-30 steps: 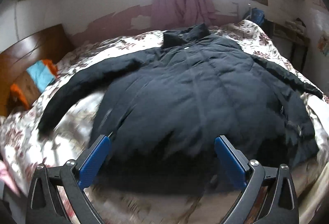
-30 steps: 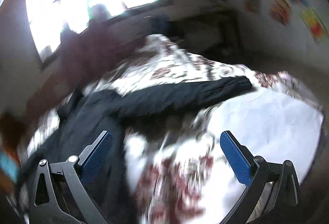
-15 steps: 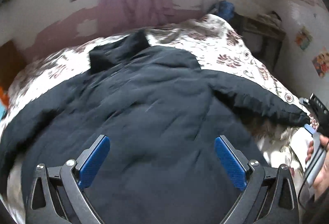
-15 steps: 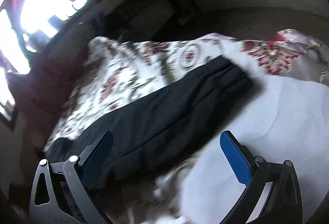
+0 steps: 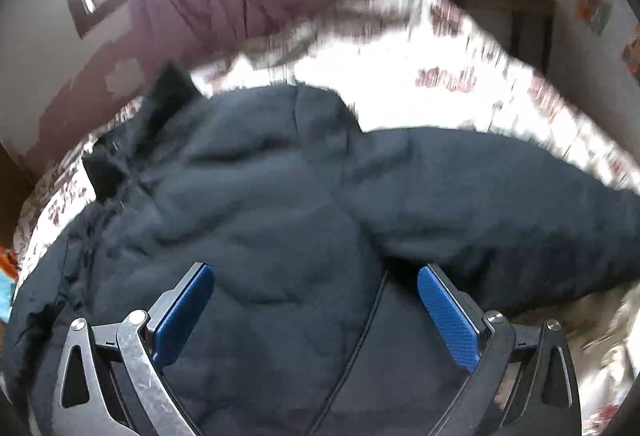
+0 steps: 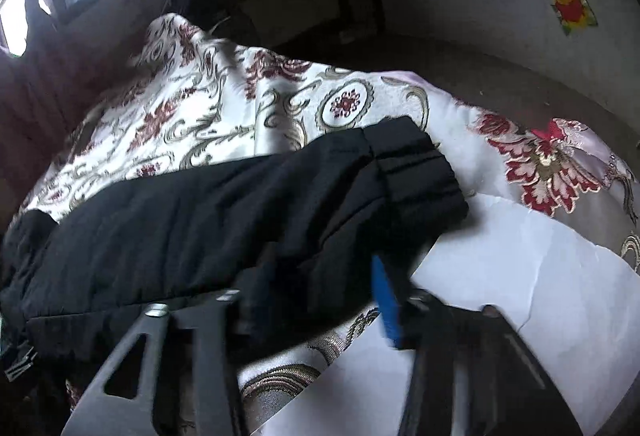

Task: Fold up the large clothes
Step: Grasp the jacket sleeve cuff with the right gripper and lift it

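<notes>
Now: dark jacket (image 5: 280,204) spread flat on the floral bed (image 6: 192,104), left gripper (image 5: 316,316) low over its back with jaws wide apart and nothing between, right gripper (image 6: 324,296) with jaws closing around the lower edge of the sleeve (image 6: 248,208) near its cuff (image 6: 416,164).

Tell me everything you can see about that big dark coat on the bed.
The coat is a dark navy, puffy quilted jacket, spread flat on a floral bedspread. Its collar points toward the window wall. One sleeve stretches straight out sideways and ends in a stitched cuff beside a white sheet. The right tool is closing over the sleeve's near edge. The left tool hangs open above the coat's body.
</notes>
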A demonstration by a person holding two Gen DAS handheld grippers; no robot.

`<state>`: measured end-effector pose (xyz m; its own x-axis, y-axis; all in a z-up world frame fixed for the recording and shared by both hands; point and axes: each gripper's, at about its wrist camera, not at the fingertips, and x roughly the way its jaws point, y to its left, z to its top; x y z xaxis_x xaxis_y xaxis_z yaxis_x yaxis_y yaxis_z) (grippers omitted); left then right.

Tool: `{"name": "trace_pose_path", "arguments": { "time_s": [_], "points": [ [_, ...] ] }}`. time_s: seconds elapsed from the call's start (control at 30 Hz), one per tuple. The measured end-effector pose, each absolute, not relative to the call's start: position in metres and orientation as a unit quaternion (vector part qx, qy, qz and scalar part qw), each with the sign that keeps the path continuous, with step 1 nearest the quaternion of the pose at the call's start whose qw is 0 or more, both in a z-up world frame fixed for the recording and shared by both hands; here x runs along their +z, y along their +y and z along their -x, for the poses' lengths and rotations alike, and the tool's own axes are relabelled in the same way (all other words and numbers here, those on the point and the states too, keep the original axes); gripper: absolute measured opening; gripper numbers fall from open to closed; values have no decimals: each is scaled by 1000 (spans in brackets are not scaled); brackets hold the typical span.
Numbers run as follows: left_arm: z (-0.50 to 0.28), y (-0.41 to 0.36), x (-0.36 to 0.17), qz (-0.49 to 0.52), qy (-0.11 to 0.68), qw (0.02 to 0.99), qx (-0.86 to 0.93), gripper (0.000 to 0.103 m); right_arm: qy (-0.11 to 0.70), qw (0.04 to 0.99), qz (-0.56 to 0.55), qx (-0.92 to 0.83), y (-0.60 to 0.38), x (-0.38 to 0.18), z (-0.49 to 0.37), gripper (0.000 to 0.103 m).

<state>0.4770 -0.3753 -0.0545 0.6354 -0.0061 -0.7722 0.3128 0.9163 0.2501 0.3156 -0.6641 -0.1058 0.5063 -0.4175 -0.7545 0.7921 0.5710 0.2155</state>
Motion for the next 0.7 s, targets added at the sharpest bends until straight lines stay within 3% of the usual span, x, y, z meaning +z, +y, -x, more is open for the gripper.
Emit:
{"name": "trace_pose_path", "arguments": {
  "time_s": [0.13,0.47,0.7],
  "points": [
    [-482,-378,-71,-199,444,869,-89,103,323,830,-283,-357,-661,-103,-312,7],
    [-474,-341,-38,-106,450,873,-157,103,185,889,-268,-322,-643,-43,-274,5],
    [-440,-273,5,-106,443,875,-166,103,93,942,-211,-242,-561,48,-263,4]
  ]
}}
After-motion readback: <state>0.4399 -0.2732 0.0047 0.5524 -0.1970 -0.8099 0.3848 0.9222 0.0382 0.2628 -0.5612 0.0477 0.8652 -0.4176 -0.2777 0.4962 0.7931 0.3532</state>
